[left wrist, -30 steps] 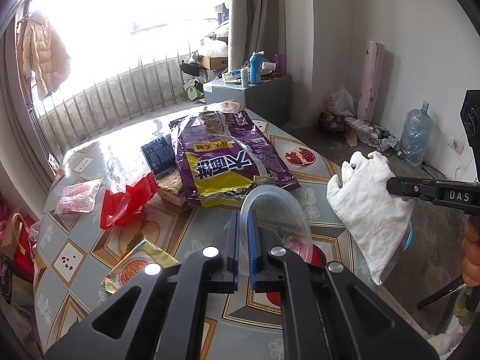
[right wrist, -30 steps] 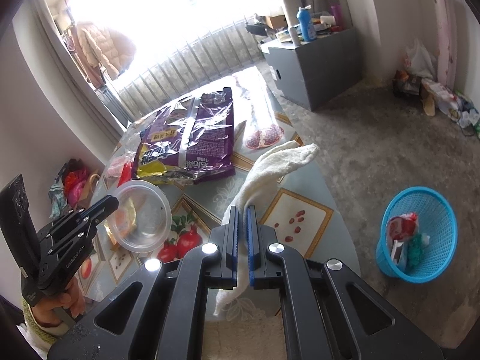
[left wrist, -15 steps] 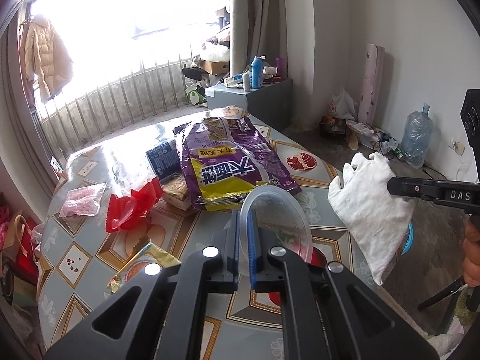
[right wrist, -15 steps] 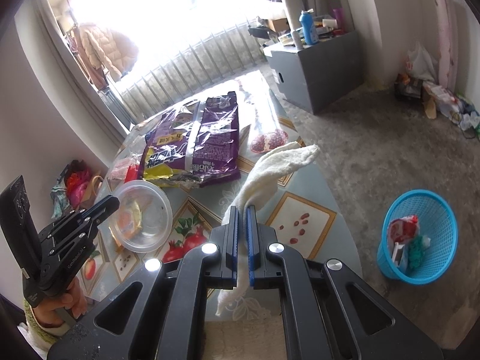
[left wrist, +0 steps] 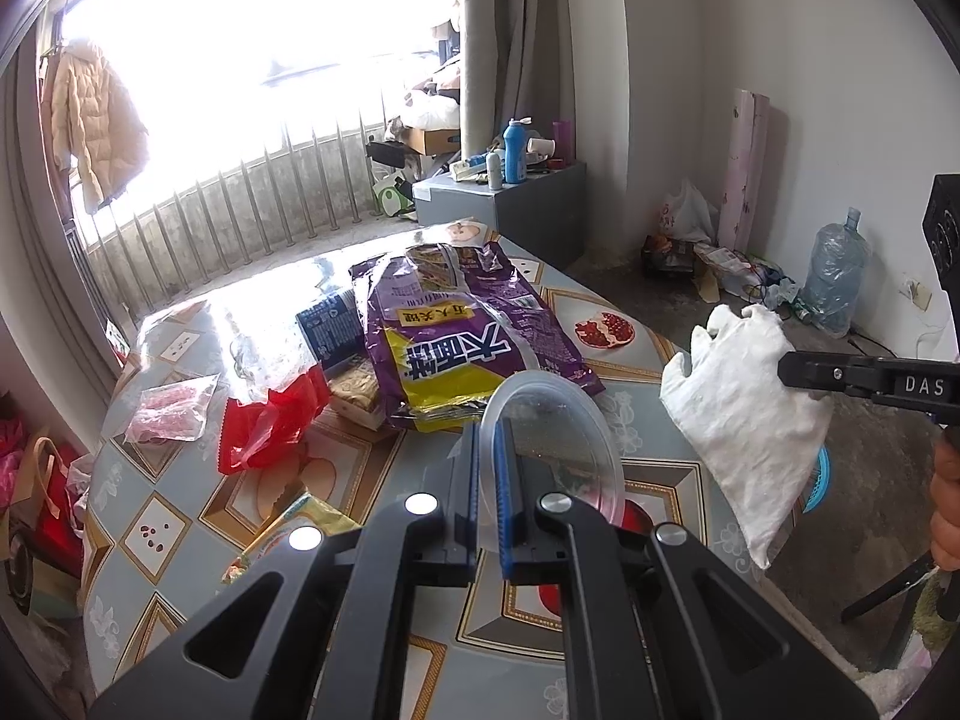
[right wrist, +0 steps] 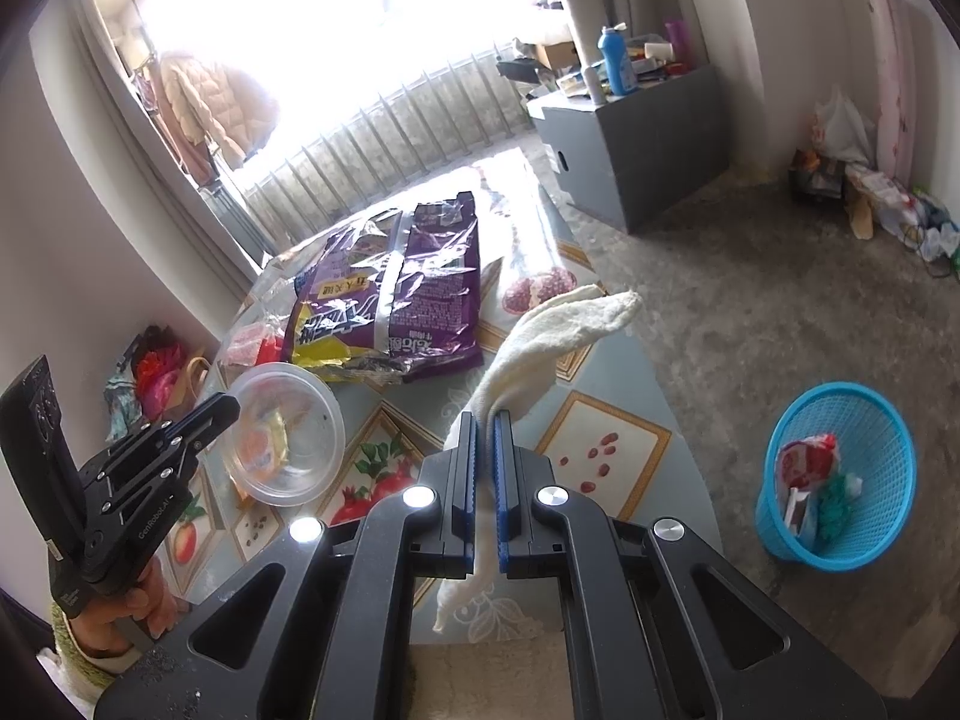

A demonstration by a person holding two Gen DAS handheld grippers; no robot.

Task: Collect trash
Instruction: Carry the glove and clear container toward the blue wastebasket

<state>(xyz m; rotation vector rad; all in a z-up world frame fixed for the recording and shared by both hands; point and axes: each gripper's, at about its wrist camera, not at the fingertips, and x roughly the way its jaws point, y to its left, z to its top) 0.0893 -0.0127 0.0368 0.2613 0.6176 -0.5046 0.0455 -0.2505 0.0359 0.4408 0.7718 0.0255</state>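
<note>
Left gripper (left wrist: 487, 468): its jaws are clamped on the rim of a clear plastic container (left wrist: 558, 450), which it holds tilted above the table (left wrist: 180, 516); the right wrist view shows the same container (right wrist: 282, 432) at the tip of this gripper (right wrist: 231, 405).
Right gripper (right wrist: 486, 456): its jaws are pinched on a white cloth (right wrist: 558, 324), which hangs out from both ends of the fingers over the table's edge; in the left wrist view the cloth (left wrist: 744, 408) dangles from this gripper (left wrist: 786, 369).
Table: round, with a fruit-patterned cover.
Purple bag (left wrist: 456, 336): large, with yellow print, lying flat at the middle of the table, beyond the container.
Red wrapper (left wrist: 264, 420): crumpled, to the left of the purple bag.
Pink packet (left wrist: 174, 408): clear plastic, near the table's left edge.
Yellow packet (left wrist: 288, 525): just left of the left gripper's fingers, partly hidden.
Blue bin (right wrist: 840, 474): mesh basket on the floor, right of the table and apart from it, with some trash already inside.
</note>
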